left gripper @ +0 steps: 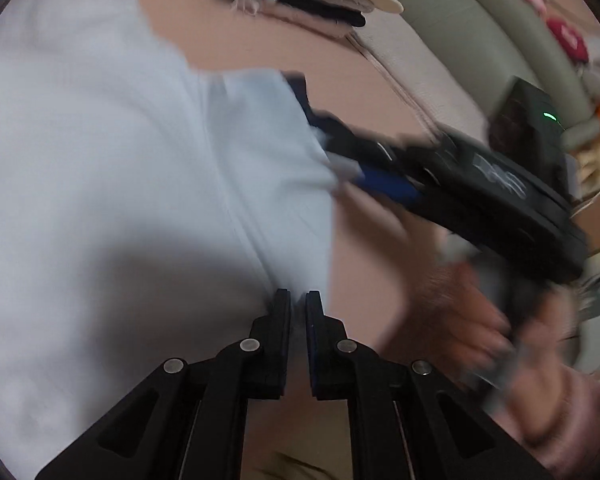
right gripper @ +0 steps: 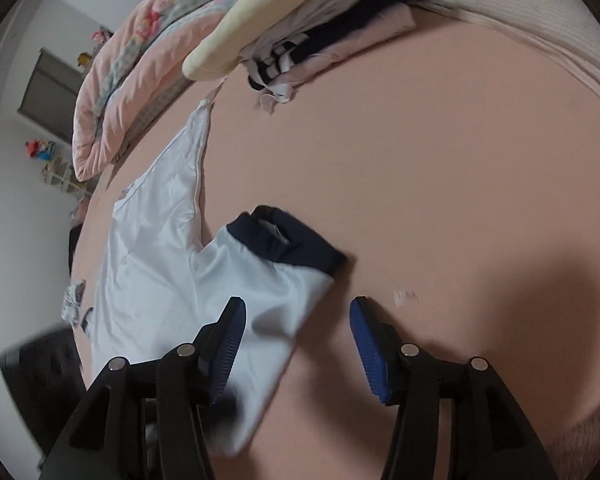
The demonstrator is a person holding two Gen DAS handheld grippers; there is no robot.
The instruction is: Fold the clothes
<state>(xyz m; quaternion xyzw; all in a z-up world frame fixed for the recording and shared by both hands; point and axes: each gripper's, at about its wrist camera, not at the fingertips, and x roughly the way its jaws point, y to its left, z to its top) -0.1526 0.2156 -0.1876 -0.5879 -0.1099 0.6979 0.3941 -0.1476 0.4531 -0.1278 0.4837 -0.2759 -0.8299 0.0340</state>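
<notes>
A pale blue shirt (right gripper: 152, 256) of thin, smooth cloth lies spread on a bed with a plain pink sheet (right gripper: 440, 168). Its short sleeve (right gripper: 276, 280) ends in a dark navy cuff (right gripper: 300, 248) and points out across the sheet.

The left gripper (left gripper: 298, 300) has its jaws clenched on a fold of the shirt's light cloth, which bunches into a crease right at the tips. The right gripper (right gripper: 298, 312) has its jaws released and set wide, with ribbed blue pads (right gripper: 370, 356); the edge of the sleeve lies between them, with one finger over the cloth and the other over bare sheet. From the left wrist view the right gripper is blurred, held in a person's hand (left gripper: 452, 312), with its tips at the sleeve.

At the far side of the bed sits a stack of folded clothes (right gripper: 332, 36), white, navy and pale pink layers, with a cream cushion (right gripper: 260, 16) resting on top. Beside it lies a rolled, quilted pink blanket (right gripper: 140, 72) with a floral pattern.
</notes>
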